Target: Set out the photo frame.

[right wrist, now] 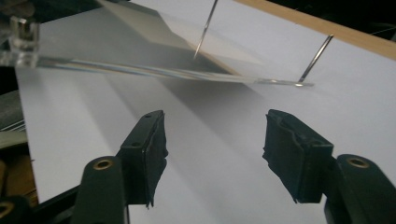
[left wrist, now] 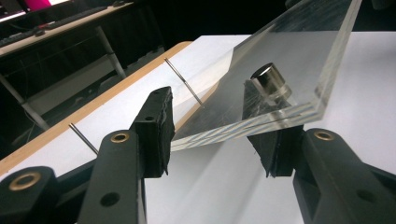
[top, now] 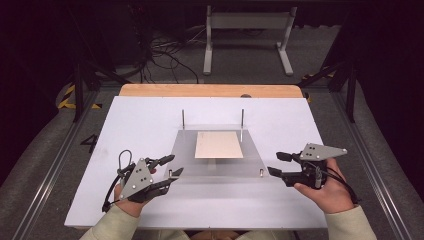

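Note:
A clear acrylic plate (top: 186, 165) stands slightly raised at the middle of the white table (top: 130, 120), with a tan sheet (top: 218, 144) at its centre. Two thin metal rods (top: 183, 119) (top: 242, 119) rise at its back corners, and short metal studs (top: 260, 173) sit at the front corners. My left gripper (top: 176, 165) is open at the plate's front left corner. In the left gripper view that plate corner (left wrist: 280, 60) and its stud (left wrist: 271, 81) lie between the spread pads (left wrist: 156, 126). My right gripper (top: 273, 163) is open, just right of the plate; in its own view the gripper (right wrist: 212, 140) is empty, the plate's edge (right wrist: 140, 71) ahead.
A wooden strip (top: 210, 90) runs along the table's far edge. Beyond it stand a white frame (top: 247, 30) and loose cables (top: 165, 55) on the floor. Metal rails (top: 55, 165) flank the table. White surface lies free in front of and beside the plate.

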The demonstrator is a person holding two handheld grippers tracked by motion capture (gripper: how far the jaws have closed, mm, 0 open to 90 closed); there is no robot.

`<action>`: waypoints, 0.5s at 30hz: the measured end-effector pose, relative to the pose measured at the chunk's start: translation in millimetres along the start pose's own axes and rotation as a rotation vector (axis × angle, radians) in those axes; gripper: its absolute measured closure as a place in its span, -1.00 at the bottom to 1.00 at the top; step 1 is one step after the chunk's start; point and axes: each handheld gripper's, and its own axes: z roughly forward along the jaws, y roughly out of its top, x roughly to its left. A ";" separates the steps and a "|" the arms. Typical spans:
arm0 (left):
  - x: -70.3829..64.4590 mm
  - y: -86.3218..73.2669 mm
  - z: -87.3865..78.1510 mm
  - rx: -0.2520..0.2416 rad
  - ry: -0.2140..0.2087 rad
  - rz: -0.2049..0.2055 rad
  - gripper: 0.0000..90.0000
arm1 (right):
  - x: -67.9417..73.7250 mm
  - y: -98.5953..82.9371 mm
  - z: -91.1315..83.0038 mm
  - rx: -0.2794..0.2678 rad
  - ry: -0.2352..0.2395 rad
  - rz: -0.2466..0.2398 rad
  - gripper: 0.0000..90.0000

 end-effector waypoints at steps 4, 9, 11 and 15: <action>-0.2 0.0 0.0 0.001 -0.002 -0.002 0.14 | 5.2 -2.4 6.0 0.016 0.019 -0.023 -0.37; 0.2 -0.1 -0.1 0.001 -0.005 -0.004 0.14 | 15.3 1.9 18.6 0.012 0.062 -0.081 -0.55; -0.4 -0.3 0.2 -0.002 -0.007 -0.009 0.14 | 20.1 4.3 21.1 0.003 0.074 -0.102 -0.57; -0.5 -0.2 0.1 0.000 -0.007 -0.009 0.13 | 27.0 9.8 24.9 -0.037 0.058 -0.157 -0.64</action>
